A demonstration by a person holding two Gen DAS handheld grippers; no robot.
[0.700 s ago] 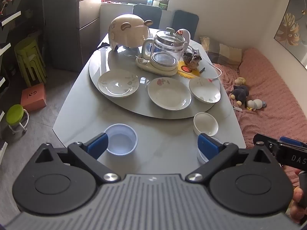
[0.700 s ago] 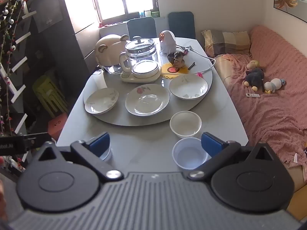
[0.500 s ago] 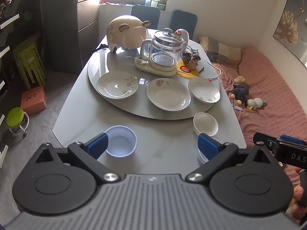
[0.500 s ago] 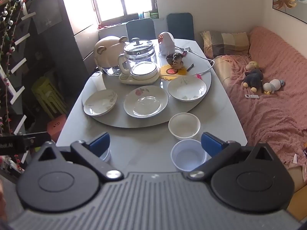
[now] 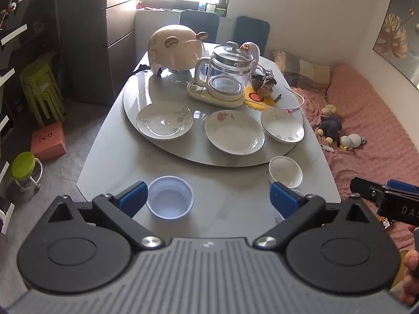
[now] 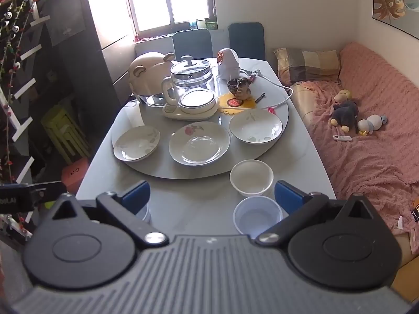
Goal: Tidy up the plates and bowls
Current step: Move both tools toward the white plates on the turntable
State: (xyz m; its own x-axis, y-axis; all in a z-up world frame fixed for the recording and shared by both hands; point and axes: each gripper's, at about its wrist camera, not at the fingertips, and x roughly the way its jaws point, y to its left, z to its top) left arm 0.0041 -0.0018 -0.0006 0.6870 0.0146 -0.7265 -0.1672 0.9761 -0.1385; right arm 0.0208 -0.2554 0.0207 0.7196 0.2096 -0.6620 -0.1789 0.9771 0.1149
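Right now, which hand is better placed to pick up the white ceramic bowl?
Right. The white ceramic bowl sits just ahead of the right tongs, open and empty. From the left tongs it lies off to the right, beyond the finger.

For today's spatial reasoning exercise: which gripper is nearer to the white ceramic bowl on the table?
Right. The right gripper hangs open just short of the white ceramic bowl, which sits close ahead of its right finger. The left gripper is open further to the left; the bowl lies beyond its right finger.

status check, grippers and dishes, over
Left gripper and right gripper open, empty. Three plates on turntable, bowls unstacked in front. Nothing blocking.
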